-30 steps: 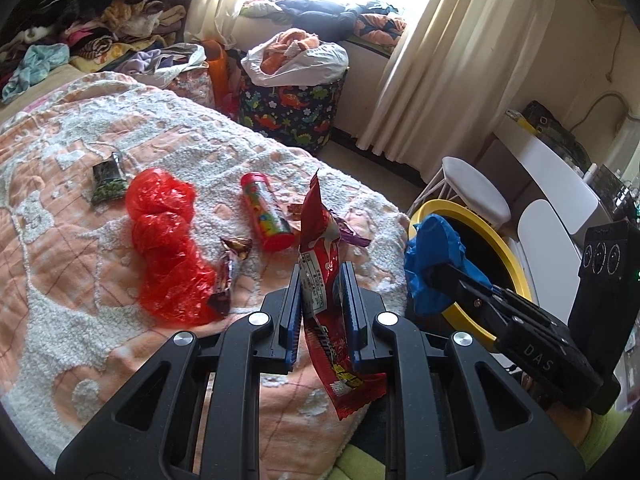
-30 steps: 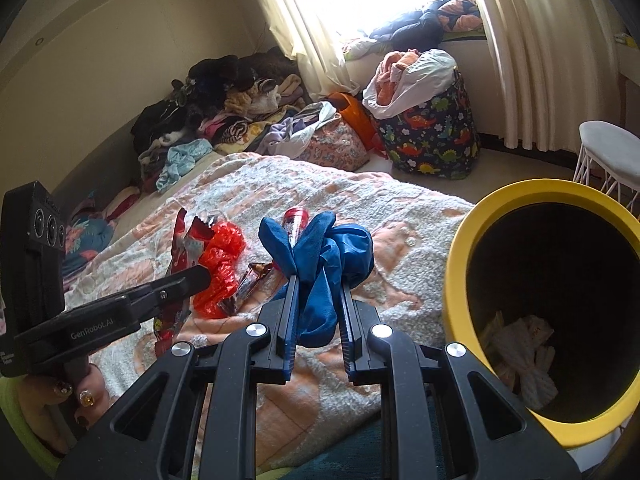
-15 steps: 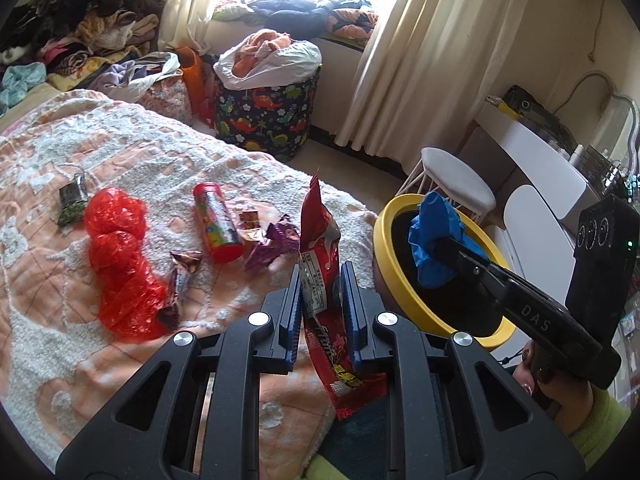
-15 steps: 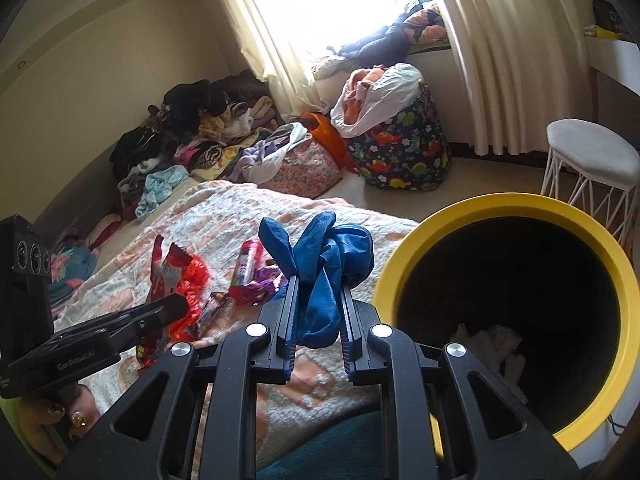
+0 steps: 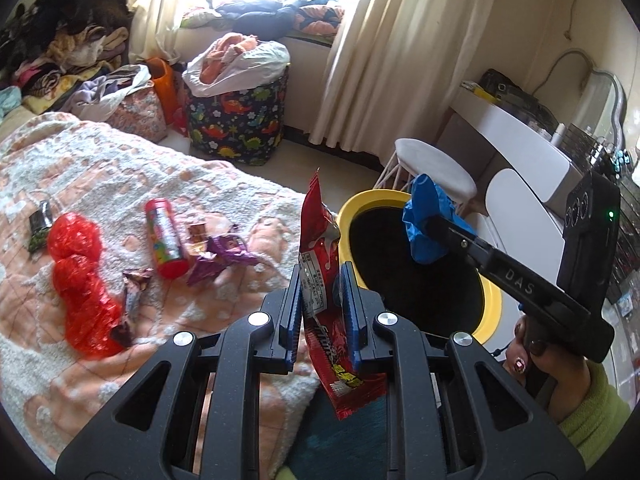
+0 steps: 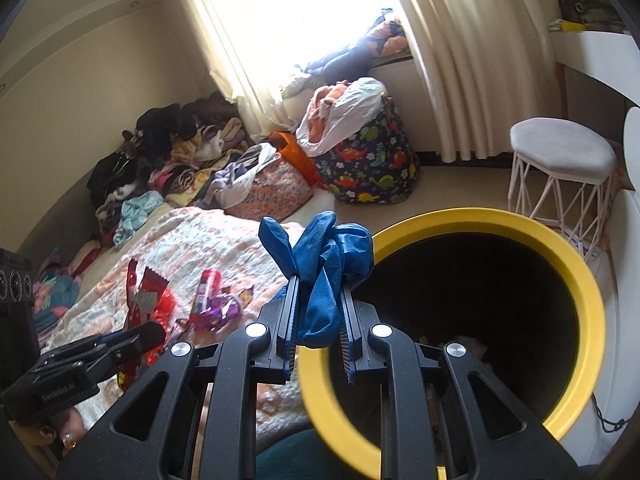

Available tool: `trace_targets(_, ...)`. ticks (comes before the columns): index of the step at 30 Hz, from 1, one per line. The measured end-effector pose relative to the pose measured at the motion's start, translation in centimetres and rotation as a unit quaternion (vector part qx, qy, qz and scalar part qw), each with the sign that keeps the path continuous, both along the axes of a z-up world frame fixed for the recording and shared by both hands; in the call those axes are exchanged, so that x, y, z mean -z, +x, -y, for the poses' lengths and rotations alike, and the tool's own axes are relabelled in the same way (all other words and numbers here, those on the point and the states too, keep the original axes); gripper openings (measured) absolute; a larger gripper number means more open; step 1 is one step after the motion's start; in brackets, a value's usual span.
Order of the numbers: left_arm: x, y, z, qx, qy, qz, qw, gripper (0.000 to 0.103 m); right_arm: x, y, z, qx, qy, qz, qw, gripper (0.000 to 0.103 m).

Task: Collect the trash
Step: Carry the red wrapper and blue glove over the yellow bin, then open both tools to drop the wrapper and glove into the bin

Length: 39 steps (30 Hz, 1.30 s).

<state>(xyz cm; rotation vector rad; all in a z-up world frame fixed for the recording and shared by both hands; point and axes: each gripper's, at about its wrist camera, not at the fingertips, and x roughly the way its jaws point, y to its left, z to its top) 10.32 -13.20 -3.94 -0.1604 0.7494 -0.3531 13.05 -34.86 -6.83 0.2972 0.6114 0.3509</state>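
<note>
Trash lay scattered on the bed [image 5: 120, 176] across the left half of the left wrist view: a small dark packet [image 5: 39, 226] at the far left edge, then a crumpled red plastic bag [image 5: 82, 284], a little brown candy wrapper [image 5: 134, 284] touching its right side, a red tube of sweets [image 5: 165, 245] lying flat, and a purple wrapper [image 5: 218, 258] just beside the tube. In the middle of that frame, the left gripper [image 5: 320, 292] had its jaws clamped on a red snack wrapper [image 5: 320, 240], which stood upright between the pads and hung out below them. To the right stood a round bin [image 5: 490, 300] with a yellow rim and a dark inside, close against the edge of the bed. Above its opening, in the centre right, the right gripper [image 5: 430, 226] was closed tight on a bunched blue bag [image 5: 424, 200], held by a hand [image 5: 536, 360] with painted nails and a green sleeve [image 5: 592, 412] at the lower right. A white stool [image 5: 432, 164] stood just behind the bin.

From the right wrist view, the blue bag [image 6: 320, 264] sat pinched between the pads in the centre, at the near left rim of the bin [image 6: 580, 280], and some pale rubbish [image 6: 460, 342] showed dimly at the bottom.
</note>
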Motion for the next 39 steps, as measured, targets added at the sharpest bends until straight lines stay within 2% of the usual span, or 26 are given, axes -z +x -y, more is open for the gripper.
trace_targets(19,0.8,1.9,4.9,0.047,0.001,0.000,0.9989,0.013,1.2,1.0,5.4,0.066,0.024,-0.016,0.997,0.017)
trace_targets(39,2.4,3.8,8.6,0.087,0.008,-0.008,0.9962,0.013,2.5,1.6,8.0,0.102,0.041,-0.042,0.993,0.020)
